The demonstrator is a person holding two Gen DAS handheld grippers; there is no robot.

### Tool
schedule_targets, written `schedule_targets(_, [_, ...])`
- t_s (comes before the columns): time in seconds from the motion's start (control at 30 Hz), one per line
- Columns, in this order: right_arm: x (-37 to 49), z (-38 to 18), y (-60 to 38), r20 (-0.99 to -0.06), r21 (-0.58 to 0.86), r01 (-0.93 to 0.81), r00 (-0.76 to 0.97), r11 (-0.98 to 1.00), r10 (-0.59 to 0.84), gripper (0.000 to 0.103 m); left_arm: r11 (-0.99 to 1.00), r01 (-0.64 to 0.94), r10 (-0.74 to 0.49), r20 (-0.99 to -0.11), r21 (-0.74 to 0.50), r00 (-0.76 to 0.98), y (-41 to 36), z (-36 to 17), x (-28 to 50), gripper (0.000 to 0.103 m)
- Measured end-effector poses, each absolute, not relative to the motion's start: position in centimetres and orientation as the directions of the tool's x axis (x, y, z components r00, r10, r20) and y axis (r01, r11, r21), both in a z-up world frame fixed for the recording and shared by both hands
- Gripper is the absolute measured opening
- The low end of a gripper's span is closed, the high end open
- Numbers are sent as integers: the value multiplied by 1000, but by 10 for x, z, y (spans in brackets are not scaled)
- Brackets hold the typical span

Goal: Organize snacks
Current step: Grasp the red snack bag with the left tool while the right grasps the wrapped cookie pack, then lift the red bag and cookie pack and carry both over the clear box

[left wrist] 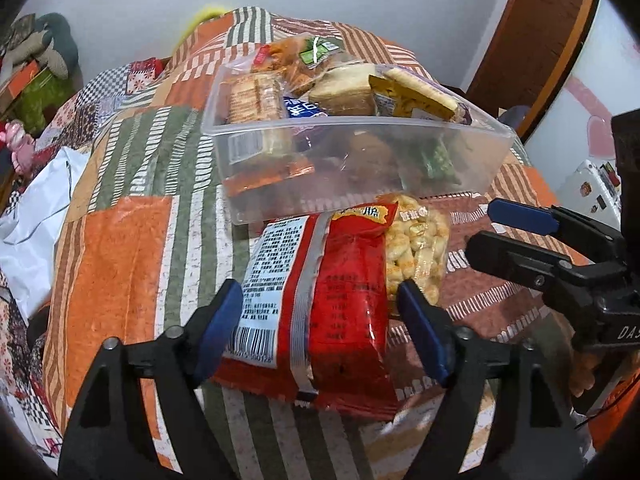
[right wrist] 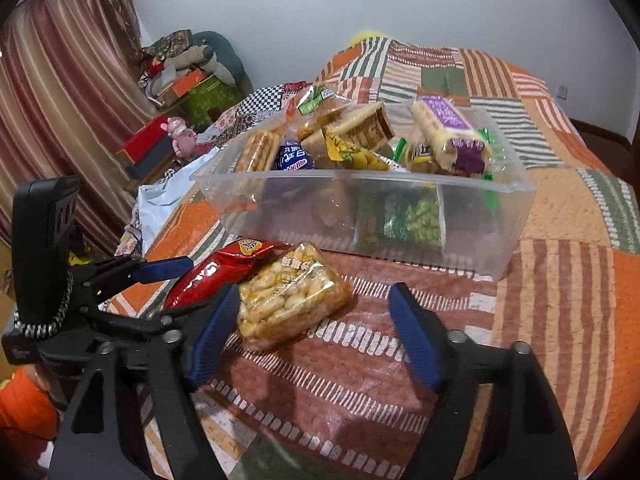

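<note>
The left gripper (left wrist: pixel 320 320) is standing with its jaws spread, and the red snack bag (left wrist: pixel 332 300) is lying between its blue pads (left wrist: pixel 218 328) on the patchwork bedspread (left wrist: pixel 120 248). The pads are sitting at either side of the bag without visibly squeezing it, so the bag is resting loose rather than being gripped. Just beyond the right-hand pad, touching the red bag's far edge, the clear packet of pale puffed snacks (left wrist: pixel 416 248) is lying flat on the cloth.

The right gripper (right wrist: pixel 316 328) is also hanging spread apart over the bedspread (right wrist: pixel 560 300). The puffed-snack packet (right wrist: pixel 288 300) is lying beside its left-hand pad (right wrist: pixel 212 332), partly in the gap, while the other pad is standing well clear of it, with bare striped cloth between. Nothing is being clamped. Past that left pad, the red bag (right wrist: pixel 216 276) is showing, tucked against the packet, and the left gripper (right wrist: pixel 160 280) is reaching in around it from the side. In the left wrist view the right gripper (left wrist: pixel 516 236) is appearing off to the right, its fingers parted.

Ahead of both tools, just beyond the two loose packets, the clear plastic bin (left wrist: pixel 340 184) is sitting on the bed, heaped above its rim with wrapped biscuits, cakes and a green packet. From the right wrist view the bin (right wrist: pixel 400 216) is lying straight ahead. Farther off to the left, boxes and a pink toy (right wrist: pixel 182 136) are standing near a striped curtain (right wrist: pixel 60 100).
</note>
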State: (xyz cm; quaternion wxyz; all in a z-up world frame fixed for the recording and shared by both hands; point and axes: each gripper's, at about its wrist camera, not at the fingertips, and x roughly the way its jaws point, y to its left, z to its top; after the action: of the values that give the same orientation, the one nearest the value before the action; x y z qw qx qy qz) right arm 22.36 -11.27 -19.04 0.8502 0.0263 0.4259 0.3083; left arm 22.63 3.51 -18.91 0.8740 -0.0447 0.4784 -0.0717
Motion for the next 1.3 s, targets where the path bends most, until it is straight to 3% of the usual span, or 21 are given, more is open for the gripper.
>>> schedule_targets(0.2, [227, -196, -116, -719, 325, -492, 426, 808, 549, 76, 975, 40, -211, -844, -220, 493, 46, -205, 238, 86])
schedule_targets(0.63, [234, -206, -94, -764, 320, -498, 367, 806, 531, 76, 980, 24, -180, -822, -198, 541, 53, -208, 225, 66])
schedule_targets(1.2, [250, -214, -63, -802, 260, -518, 354, 815, 481, 76, 980, -45, -128, -792, -192, 596, 84, -193, 186, 64])
schedule_targets(1.23, [249, -214, -63, -805, 252, -521, 355, 815, 475, 75, 980, -43, -132, -791, -196, 597, 83, -192, 185, 64])
schedule_targets(1.3, [247, -214, -64, -811, 212, -530, 374, 821, 451, 61, 979, -41, -138, -789, -202, 599, 84, -191, 185, 64])
